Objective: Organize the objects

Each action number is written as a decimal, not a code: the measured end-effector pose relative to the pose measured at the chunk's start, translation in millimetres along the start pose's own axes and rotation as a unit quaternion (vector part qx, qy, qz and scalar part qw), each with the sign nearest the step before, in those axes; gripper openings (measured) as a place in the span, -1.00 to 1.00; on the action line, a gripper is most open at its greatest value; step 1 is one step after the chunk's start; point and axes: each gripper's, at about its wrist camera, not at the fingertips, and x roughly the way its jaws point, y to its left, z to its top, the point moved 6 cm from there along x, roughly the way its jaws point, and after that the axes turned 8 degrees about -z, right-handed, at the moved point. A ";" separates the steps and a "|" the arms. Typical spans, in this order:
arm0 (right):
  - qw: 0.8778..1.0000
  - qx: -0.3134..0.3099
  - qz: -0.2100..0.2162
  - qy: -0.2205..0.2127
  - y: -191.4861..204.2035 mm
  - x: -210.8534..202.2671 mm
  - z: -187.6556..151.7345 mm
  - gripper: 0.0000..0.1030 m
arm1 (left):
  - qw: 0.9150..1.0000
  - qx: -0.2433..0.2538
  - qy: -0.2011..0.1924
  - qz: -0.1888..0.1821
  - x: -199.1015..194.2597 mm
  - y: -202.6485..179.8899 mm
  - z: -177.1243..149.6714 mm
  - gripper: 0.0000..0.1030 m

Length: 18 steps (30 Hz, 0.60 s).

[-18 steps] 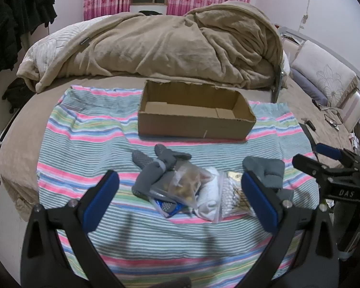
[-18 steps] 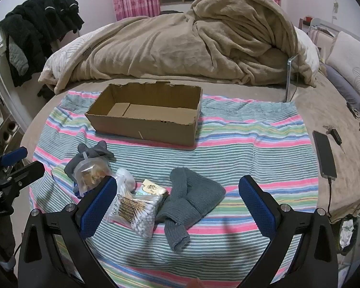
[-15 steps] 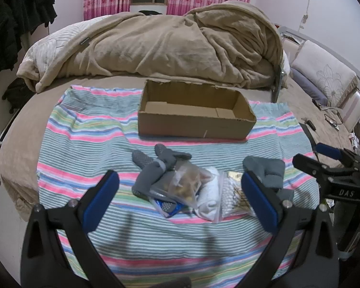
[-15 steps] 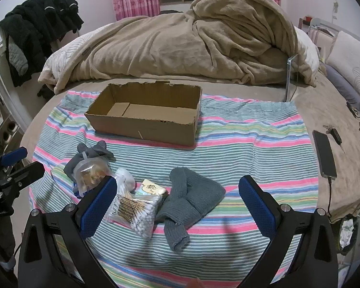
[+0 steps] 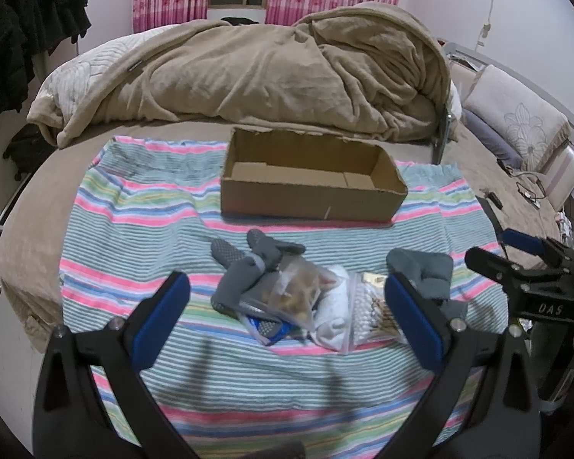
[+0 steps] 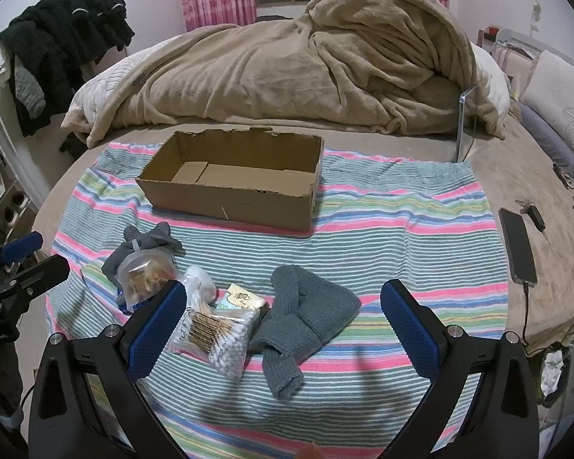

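A: Where does the cardboard box (image 6: pixel 233 181) sit?

B: On the striped cloth, open-topped and empty, its rim ragged.

A: And the loose things?

B: Nearer, in a row: a grey glove (image 5: pixel 245 267), partly under a clear snack bag (image 5: pixel 294 294); white socks (image 5: pixel 331 310); a bag of cotton swabs (image 6: pixel 218 332); a small gold packet (image 6: pixel 245 298); a grey knitted piece (image 6: pixel 306 317), lying crumpled.

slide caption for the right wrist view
Open right gripper above a grey knit hat and cotton swab bag, empty cardboard box beyond.
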 end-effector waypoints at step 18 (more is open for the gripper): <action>1.000 0.004 -0.002 0.000 -1.3 -1.4 -2.9 0.99 | 1.000 0.003 -0.009 -0.003 -7.3 -1.9 0.8 0.99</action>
